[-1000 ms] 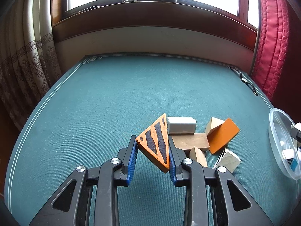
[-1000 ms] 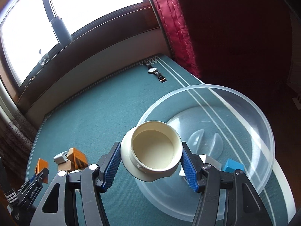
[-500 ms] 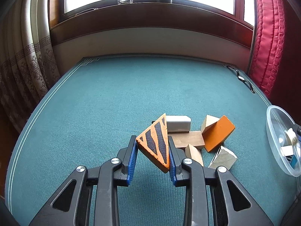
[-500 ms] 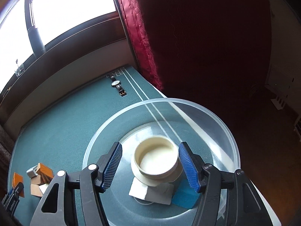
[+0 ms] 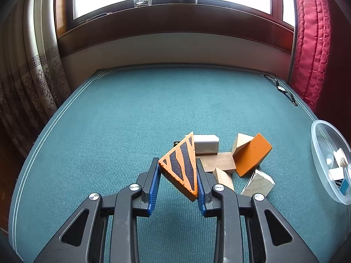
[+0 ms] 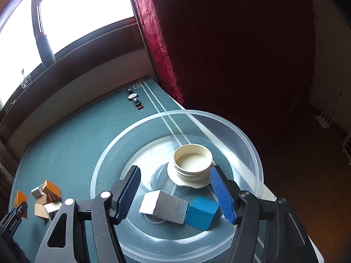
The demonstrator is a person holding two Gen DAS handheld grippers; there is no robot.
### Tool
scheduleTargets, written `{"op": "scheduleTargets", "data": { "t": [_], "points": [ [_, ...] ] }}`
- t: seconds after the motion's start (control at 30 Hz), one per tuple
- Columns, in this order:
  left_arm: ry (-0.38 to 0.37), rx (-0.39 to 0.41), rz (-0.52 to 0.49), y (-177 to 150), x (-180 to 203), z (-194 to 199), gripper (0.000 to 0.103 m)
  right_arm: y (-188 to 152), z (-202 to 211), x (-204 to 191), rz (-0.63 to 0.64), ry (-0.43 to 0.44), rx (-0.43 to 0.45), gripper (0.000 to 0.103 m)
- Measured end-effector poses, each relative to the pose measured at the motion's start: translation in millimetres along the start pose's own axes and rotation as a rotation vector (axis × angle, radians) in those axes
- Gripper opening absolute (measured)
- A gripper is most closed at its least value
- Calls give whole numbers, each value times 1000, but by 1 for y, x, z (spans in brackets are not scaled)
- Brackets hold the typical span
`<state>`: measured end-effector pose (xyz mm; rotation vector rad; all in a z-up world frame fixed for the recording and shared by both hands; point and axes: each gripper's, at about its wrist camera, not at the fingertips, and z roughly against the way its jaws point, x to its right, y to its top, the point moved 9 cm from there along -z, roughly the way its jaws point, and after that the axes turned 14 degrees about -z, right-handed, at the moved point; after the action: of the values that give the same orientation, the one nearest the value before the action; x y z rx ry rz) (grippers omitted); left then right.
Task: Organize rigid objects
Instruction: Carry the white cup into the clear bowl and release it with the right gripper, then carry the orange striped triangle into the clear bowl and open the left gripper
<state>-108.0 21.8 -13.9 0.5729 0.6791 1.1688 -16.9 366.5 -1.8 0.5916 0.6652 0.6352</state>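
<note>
As far as the left wrist view shows, the sorting is only partly done. An orange wedge with black stripes (image 5: 181,166) is clamped between the pads of the left gripper (image 5: 178,184), tilted, its lower part just above or at the green table cover (image 5: 122,120) (contact cannot be told). Just beyond it a loose cluster is left: a white block (image 5: 206,142), a brown wooden slab (image 5: 219,164), a plain orange wedge (image 5: 252,155) leaning over a pale wooden prism (image 5: 239,143), a small wooden wedge (image 5: 222,176) and a pale stone-like wedge (image 5: 258,184). The clear bowl (image 5: 318,153) stands well apart at the right edge.

In the right wrist view, three pieces are seen already lying inside the clear bowl (image 6: 248,140): a cream round cap (image 6: 193,164), a grey-white block (image 6: 164,206) and a blue cube (image 6: 203,212), the last two touching. The jaws of the right gripper (image 6: 175,195) are opening above the bowl; the block and cube lie below, between the pads, but nothing is pressed by them. The cluster is visible far left, with a wristwatch (image 6: 135,98) near the table's far corner.

By this count, roughly a third is judged done; the held wedge and six loose pieces remain to be placed.
</note>
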Motion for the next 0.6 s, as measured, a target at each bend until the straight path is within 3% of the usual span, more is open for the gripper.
{"op": "scheduleTargets", "data": {
  "t": [0.6],
  "points": [
    [-116,12,-120,20,91,16,30,12,15,43,-13,-20,59,73]
  ]
}}
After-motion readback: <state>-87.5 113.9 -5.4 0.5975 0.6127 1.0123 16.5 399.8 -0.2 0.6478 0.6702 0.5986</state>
